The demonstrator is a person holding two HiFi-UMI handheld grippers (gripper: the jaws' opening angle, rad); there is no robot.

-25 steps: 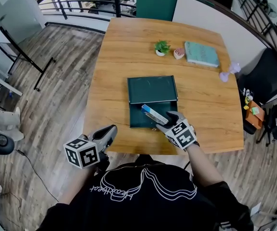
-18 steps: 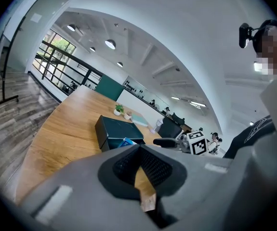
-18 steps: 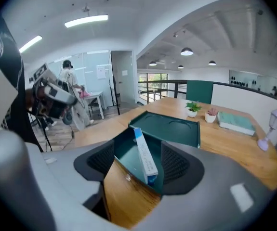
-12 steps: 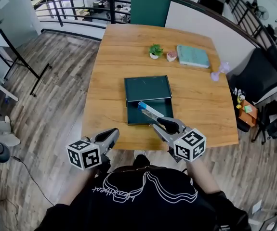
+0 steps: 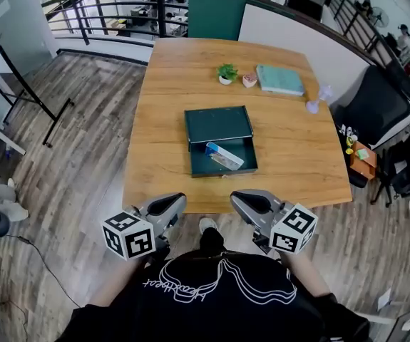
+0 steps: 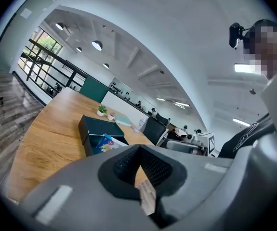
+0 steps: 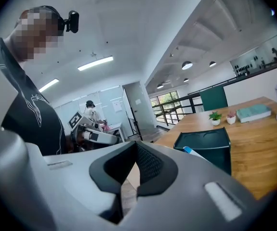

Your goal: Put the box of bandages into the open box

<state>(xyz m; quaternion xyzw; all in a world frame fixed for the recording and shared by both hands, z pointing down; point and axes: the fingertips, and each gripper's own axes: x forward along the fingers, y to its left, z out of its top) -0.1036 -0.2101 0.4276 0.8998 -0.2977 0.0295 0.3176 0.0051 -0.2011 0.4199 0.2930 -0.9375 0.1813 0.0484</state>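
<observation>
The dark green open box (image 5: 202, 164) sits mid-table, its lid (image 5: 217, 125) lying flat behind the tray. The blue and white box of bandages (image 5: 224, 156) lies slanted inside the tray, one end propped up. It also shows in the left gripper view as the box of bandages (image 6: 104, 142) and in the right gripper view as a blue-tipped box of bandages (image 7: 193, 152). My left gripper (image 5: 167, 204) and right gripper (image 5: 247, 201) hover off the table's near edge, both shut and empty. Seen close, the left gripper (image 6: 138, 154) and right gripper (image 7: 135, 151) have their jaws meeting at the tips.
At the table's far side stand a small potted plant (image 5: 226, 72), a pink pot (image 5: 249, 81), a teal book (image 5: 279, 80) and a purple ornament (image 5: 313, 105). A black chair (image 5: 376, 105) is at the right. A railing (image 5: 119, 6) runs behind.
My right gripper let go of the box of bandages, which now lies in the open box, and drew back past the table's near edge. The left gripper barely moved.
</observation>
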